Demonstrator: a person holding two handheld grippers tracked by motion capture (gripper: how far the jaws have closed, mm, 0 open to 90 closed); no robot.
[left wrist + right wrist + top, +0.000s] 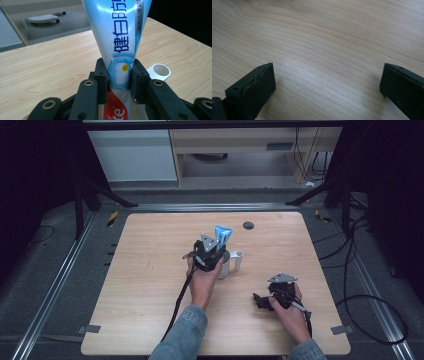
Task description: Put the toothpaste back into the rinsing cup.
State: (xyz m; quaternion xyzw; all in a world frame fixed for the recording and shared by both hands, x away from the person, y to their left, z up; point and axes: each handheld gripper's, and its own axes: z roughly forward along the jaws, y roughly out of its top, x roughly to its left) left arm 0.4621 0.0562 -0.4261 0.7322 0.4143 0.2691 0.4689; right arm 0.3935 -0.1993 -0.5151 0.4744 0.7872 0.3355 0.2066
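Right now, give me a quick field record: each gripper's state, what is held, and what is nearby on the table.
left gripper: shut on the toothpaste tube, tube upright, wide crimped end up
right gripper: open, holding nothing, jaws wide apart low over bare wood
white holder: on the table, just right of the left gripper
table: light wood, dark round spot near the far edge

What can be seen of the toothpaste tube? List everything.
The light-blue plastic toothpaste tube stands upright, flat crimped end up, widening upward. It carries dark-blue Chinese characters, a white tooth picture with a small yellow dot, and a red band with white letters lower down. The left tool clamps it from both sides. Its lower end is hidden, above the white holder on the wooden table.
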